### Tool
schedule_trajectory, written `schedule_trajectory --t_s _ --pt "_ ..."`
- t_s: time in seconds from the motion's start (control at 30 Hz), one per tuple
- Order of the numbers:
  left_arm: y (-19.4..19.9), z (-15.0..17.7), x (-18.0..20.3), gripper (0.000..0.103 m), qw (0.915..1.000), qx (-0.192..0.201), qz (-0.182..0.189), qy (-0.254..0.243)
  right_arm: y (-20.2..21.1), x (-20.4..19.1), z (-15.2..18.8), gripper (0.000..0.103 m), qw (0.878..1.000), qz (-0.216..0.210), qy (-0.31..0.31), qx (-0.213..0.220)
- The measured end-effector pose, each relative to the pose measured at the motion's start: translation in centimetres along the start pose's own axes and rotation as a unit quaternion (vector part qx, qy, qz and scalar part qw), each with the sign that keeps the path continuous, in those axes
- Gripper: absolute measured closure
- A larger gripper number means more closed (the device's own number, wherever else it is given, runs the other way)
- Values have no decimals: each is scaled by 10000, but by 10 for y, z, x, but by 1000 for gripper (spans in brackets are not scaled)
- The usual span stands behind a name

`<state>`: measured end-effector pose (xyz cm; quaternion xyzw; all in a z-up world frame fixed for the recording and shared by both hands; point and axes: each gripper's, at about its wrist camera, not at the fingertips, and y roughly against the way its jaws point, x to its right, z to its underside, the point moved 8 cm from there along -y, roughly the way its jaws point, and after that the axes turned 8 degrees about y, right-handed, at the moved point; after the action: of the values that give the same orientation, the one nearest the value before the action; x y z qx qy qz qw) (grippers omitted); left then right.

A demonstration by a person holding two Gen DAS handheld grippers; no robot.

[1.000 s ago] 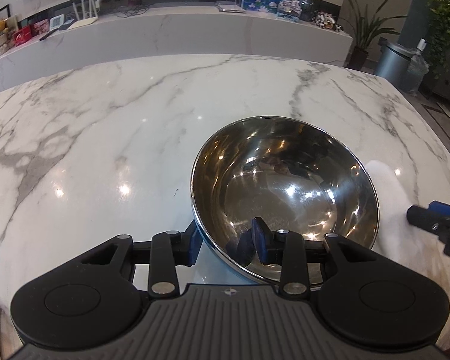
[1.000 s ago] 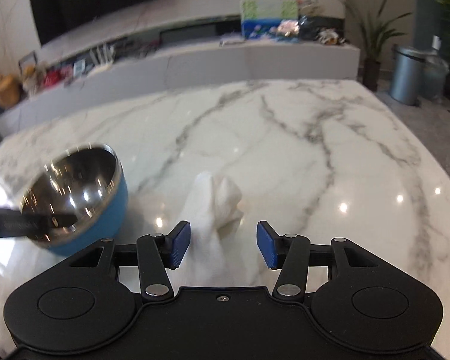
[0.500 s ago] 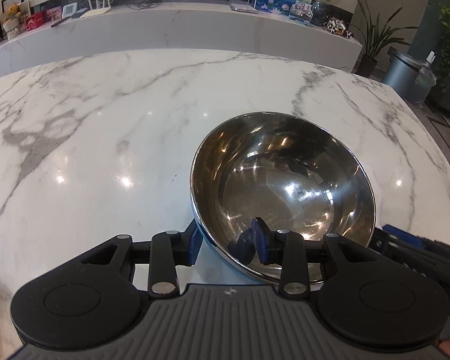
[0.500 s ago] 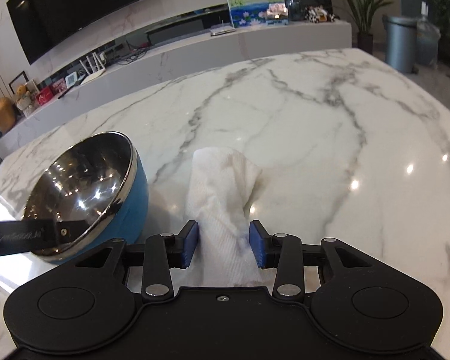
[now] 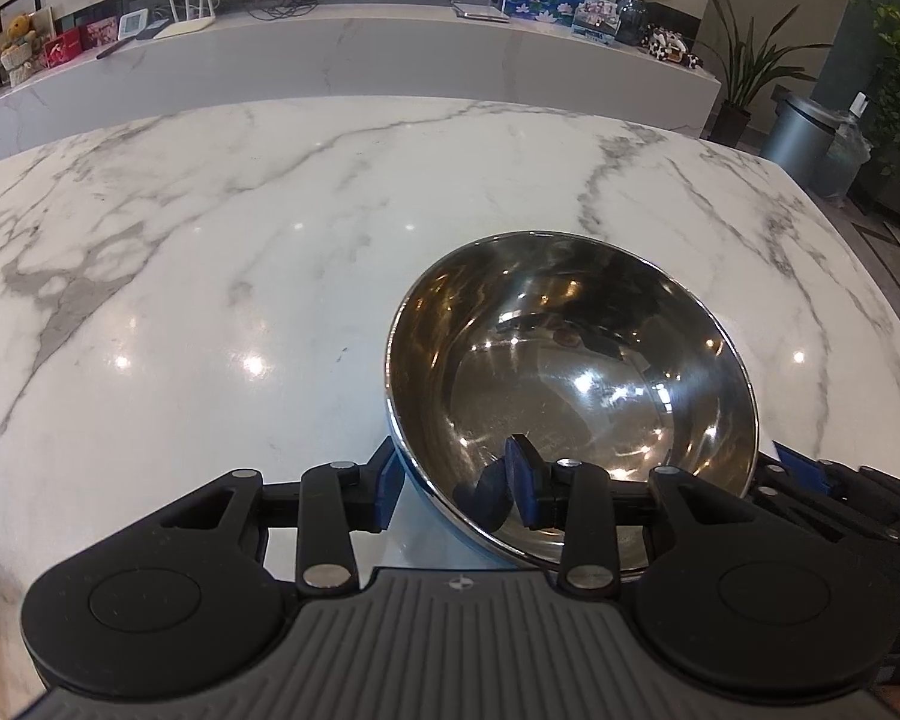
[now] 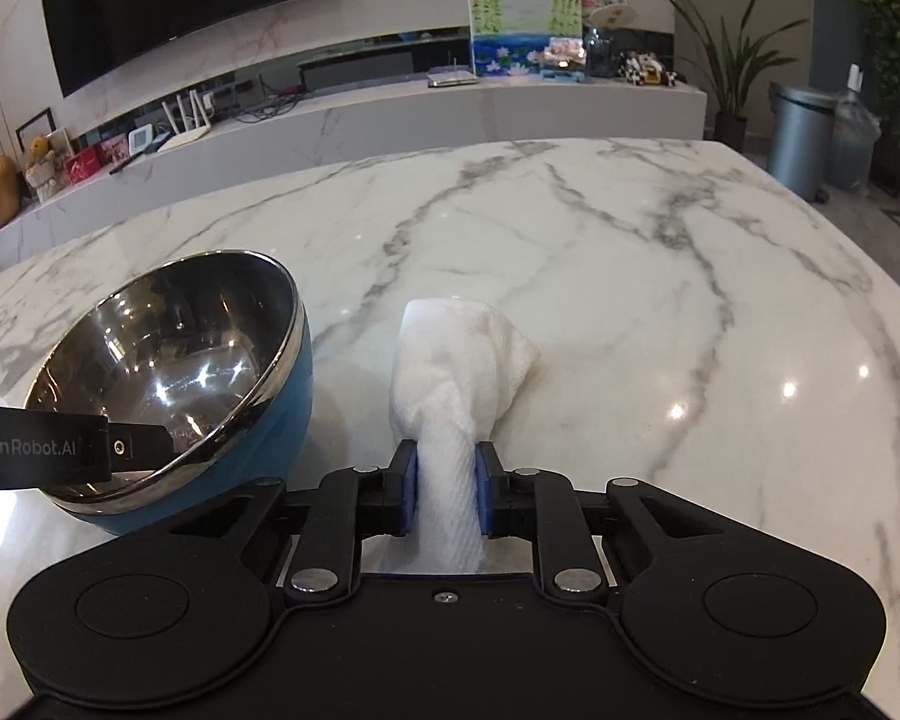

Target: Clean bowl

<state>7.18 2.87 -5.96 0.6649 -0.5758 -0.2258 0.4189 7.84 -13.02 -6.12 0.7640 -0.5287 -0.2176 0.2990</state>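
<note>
Item one: my right gripper [image 6: 447, 489], blue pads just closed and now clamped on a white paper towel [image 6: 459, 378]. The towel is soft, crinkled and embossed, pinched to a narrow waist between the pads and flaring into a loose bunch beyond them. Its long axis runs straight out from my fingers toward the far edge of the tabletop [image 6: 630, 276], the bunched end lying on the marble.

Item two: my left gripper [image 5: 456, 483], clamped on the near rim of the bowl [image 5: 570, 372], one pad inside against the steel, the other outside against the blue wall.

Item three: the bowl itself, round, polished steel within, mirror-bright with ceiling lights reflected, matte blue without. It is tilted, its mouth turned up and away from my left gripper, toward the tabletop's left side in the right wrist view, its base edge on the marble. It stands just left of the towel, apart from it, near the tabletop's near edge.

Item four: the tabletop, glossy white marble with grey veining and rounded corners.
</note>
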Motion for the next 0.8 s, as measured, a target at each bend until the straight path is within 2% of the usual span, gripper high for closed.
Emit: schedule_trajectory --t_s 0.03,0.17,0.5,0.67,0.8 --pt "0 0 0 69 10000 -15 -1 -14 4 -2 -2 86 9996 -233 -109 -122" --pt "0 1 2 69 9999 -74 0 -94 17 -8 -10 86 9973 -673 -154 -233" --pt "-1 0 3 69 9994 -131 -16 -316 23 -17 -6 86 9948 -806 547 -308" --pt "0 1 3 69 9993 -127 -20 -352 15 -24 4 86 9922 -914 672 -523" --pt "0 1 3 69 9992 -127 -16 -373 18 -24 1 86 9927 -905 635 -477"
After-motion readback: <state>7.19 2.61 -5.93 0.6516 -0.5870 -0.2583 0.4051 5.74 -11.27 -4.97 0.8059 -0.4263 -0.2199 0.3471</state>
